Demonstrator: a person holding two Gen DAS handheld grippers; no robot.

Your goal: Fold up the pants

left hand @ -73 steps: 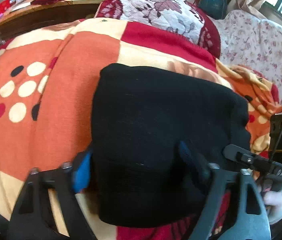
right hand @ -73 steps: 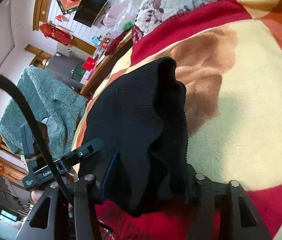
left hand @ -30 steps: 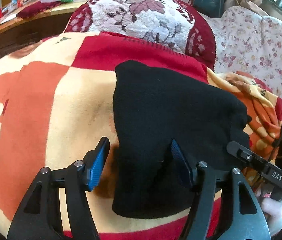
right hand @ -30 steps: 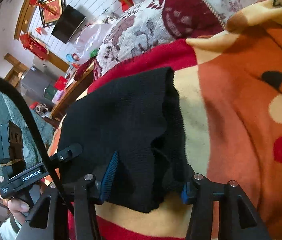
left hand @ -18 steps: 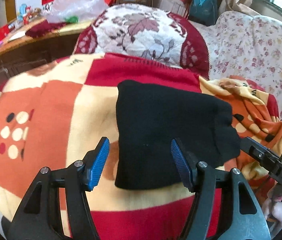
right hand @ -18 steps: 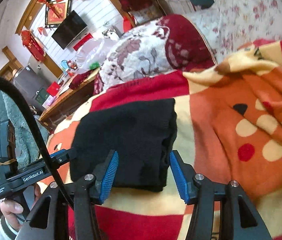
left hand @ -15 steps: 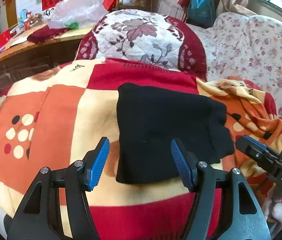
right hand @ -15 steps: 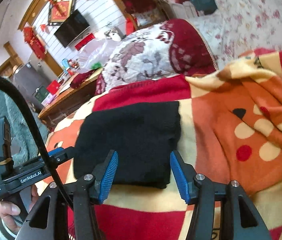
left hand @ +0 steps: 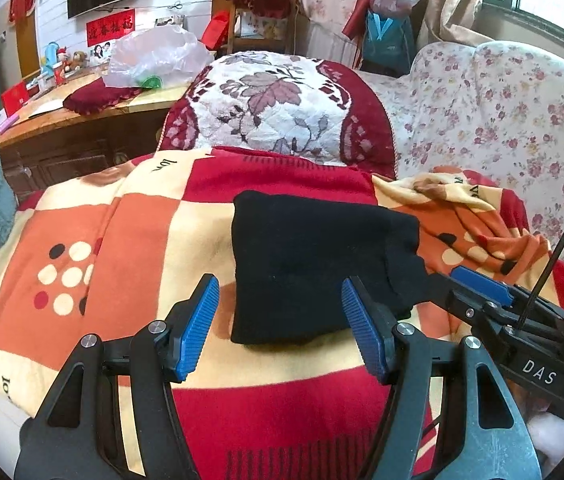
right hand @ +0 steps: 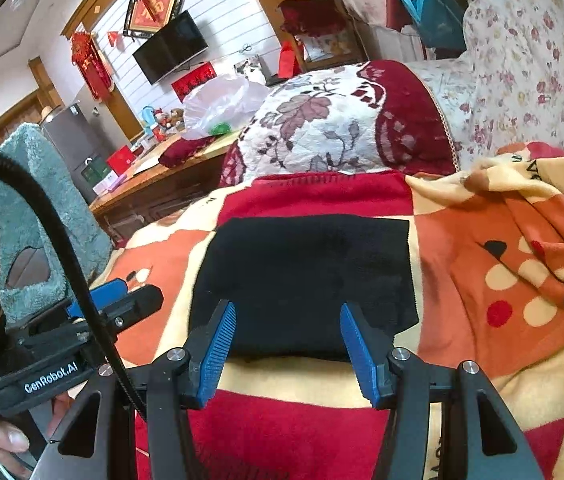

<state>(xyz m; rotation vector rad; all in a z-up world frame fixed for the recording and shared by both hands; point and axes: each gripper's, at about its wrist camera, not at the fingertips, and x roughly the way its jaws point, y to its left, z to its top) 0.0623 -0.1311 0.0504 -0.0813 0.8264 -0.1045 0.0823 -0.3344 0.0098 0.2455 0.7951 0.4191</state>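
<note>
The black pants (left hand: 314, 264) lie folded into a compact rectangle on the checked red, orange and cream blanket (left hand: 130, 240). In the right wrist view the same pants (right hand: 306, 280) sit just beyond the fingers. My left gripper (left hand: 280, 328) hovers above and short of the near edge of the pants, open, nothing between its blue pads. My right gripper (right hand: 288, 344) is open too, raised clear of the fabric and empty. Each gripper shows at the side of the other's view, the right gripper (left hand: 478, 284) and the left gripper (right hand: 114, 296).
A maroon and white floral cushion (left hand: 278, 108) stands behind the blanket. A flowered sofa (left hand: 502, 120) runs along the right. A wooden counter (left hand: 82, 112) with a plastic bag and boxes is at the back left. A teal fuzzy throw (right hand: 30, 200) hangs left.
Both grippers have lifted and drawn back from the folded pants, which now lie free on the blanket and look smaller in both views.
</note>
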